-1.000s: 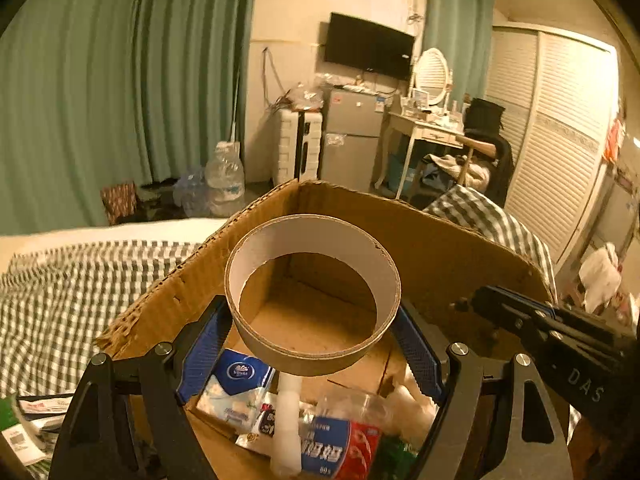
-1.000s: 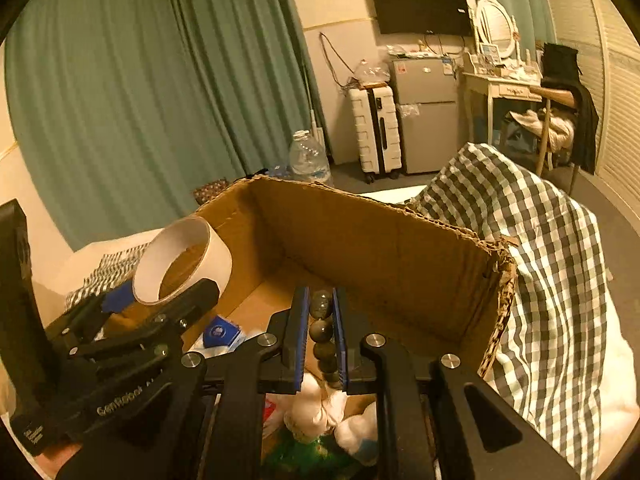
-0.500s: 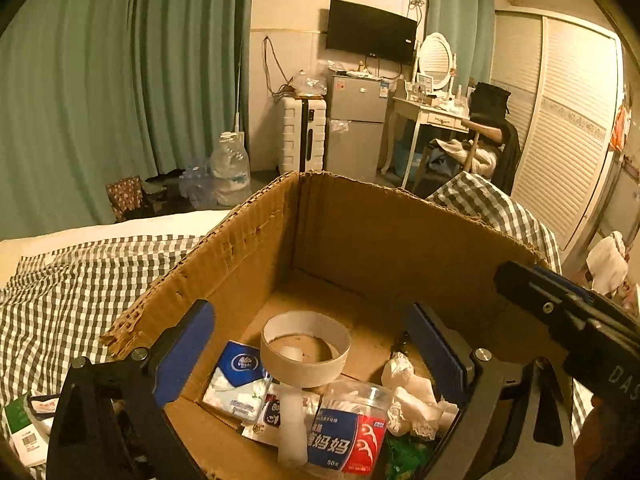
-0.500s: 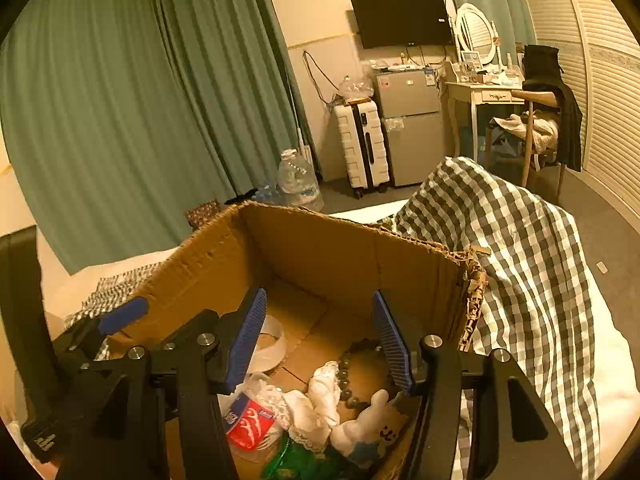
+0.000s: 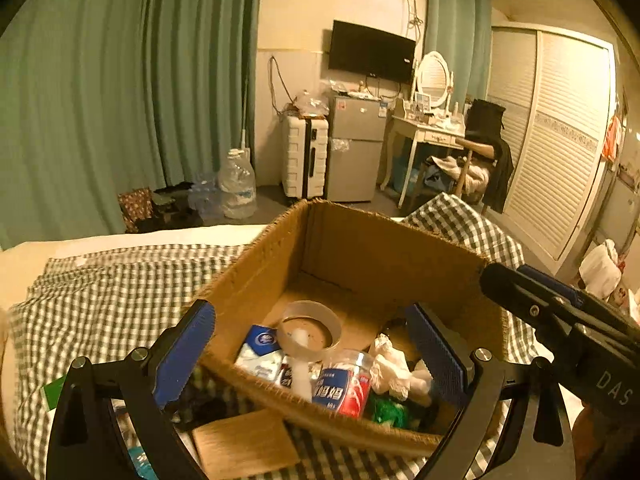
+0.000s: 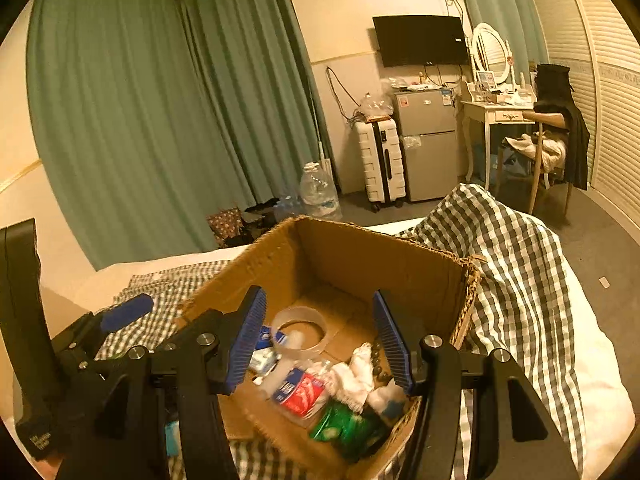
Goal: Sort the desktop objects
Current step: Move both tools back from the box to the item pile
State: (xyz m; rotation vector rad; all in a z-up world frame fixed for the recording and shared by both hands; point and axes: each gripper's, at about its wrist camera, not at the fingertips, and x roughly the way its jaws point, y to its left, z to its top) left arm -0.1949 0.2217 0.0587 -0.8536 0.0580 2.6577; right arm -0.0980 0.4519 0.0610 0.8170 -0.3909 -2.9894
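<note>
An open cardboard box [image 5: 360,248] [image 6: 360,256] sits on a checked cloth. Inside lie a tape roll [image 5: 310,330] [image 6: 298,332], a dark bead string [image 6: 376,360], a blue tissue pack [image 5: 258,346], a red-and-blue labelled jar [image 5: 340,386] [image 6: 298,392], white crumpled paper [image 5: 390,364] and a green packet [image 6: 346,426]. My left gripper [image 5: 312,348] is open and empty, above the box's near side. My right gripper [image 6: 320,338] is open and empty over the box; it also shows at the right of the left wrist view [image 5: 560,316].
A loose cardboard flap [image 5: 244,444] and small packets lie on the checked cloth [image 5: 100,300] in front of the box. Behind are green curtains, a water jug [image 5: 236,184], a white suitcase [image 5: 304,160], a small fridge and a dressing table with a chair.
One second ago my left gripper held the tape roll and my right held the bead string. Both opened; both things now lie in the box. Both grippers have pulled back and up.
</note>
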